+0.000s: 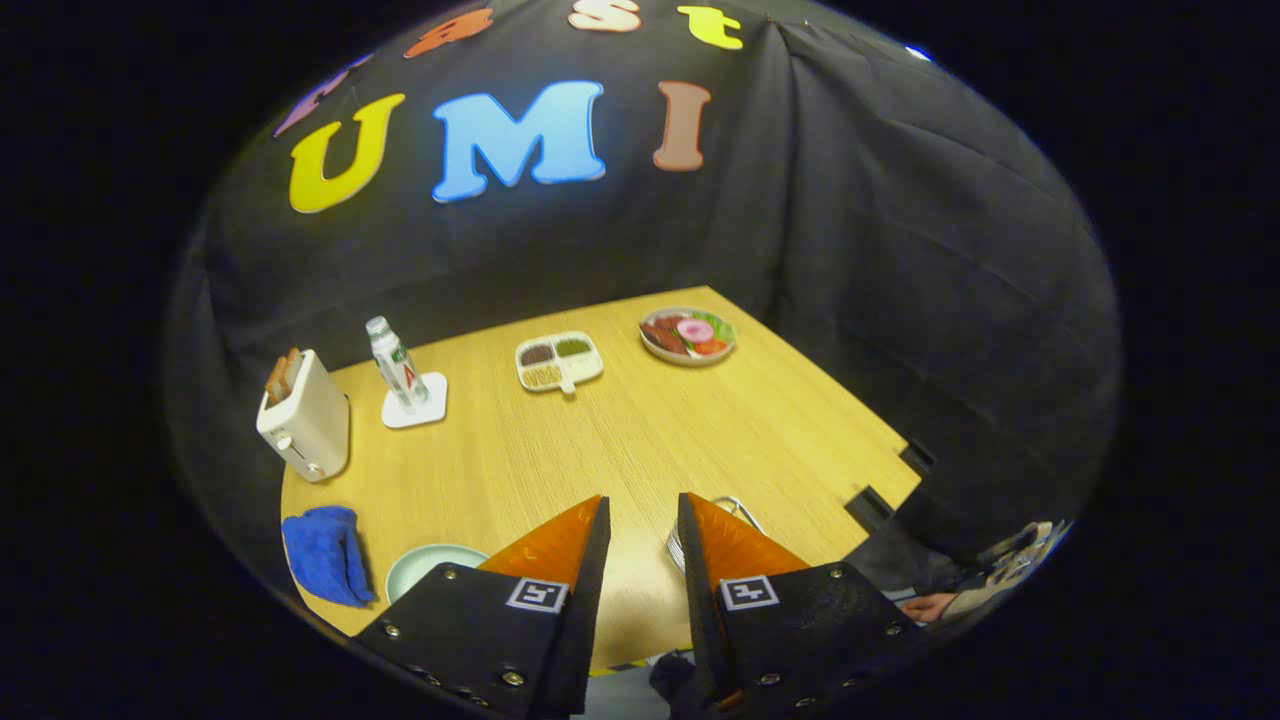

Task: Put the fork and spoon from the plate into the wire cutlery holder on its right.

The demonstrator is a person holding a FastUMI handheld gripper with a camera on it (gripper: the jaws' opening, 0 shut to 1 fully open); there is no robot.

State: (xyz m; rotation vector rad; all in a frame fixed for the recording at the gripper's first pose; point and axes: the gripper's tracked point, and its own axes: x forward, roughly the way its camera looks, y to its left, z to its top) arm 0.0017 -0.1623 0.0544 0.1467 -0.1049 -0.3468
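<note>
Gripper (645, 520) is up over the near edge of the wooden worktop (640, 440), fingers apart with a bare gap between them, nothing clamped. Only worktop grain shows in the gap.

Landmark is the pale green plate (425, 565). It sits at the near edge of the worktop, just left of the left finger (555, 545), which partly covers it. The visible part of the plate looks bare; can't tell if the fork or spoon lie on the hidden part, neither is seen. Right of the plate, past both fingers, the wire cutlery holder (735, 507) peeks out as a bit of silver wire behind the right finger (735, 545), mostly hidden. Can't tell what is inside it.

Blue cloth (322, 555) is crumpled just left of the plate, close beside it. Beyond the plate and to its left stands a white toaster (305, 420) with toast slices (282, 372) sticking up from the slots. Beyond the plate, a clear water bottle (393, 365) stands upright on a white square coaster (415, 402), right of the toaster. Further beyond the plate and to the right, a white divided tray (558, 361) holds three portions of dark, green and tan grains. Far corner from the plate, a bowl of food (688, 335) with red, pink and green pieces.

Right of the plate, past the worktop edge, a person's hand (925, 605) and sleeve are low by the booth wall.
</note>
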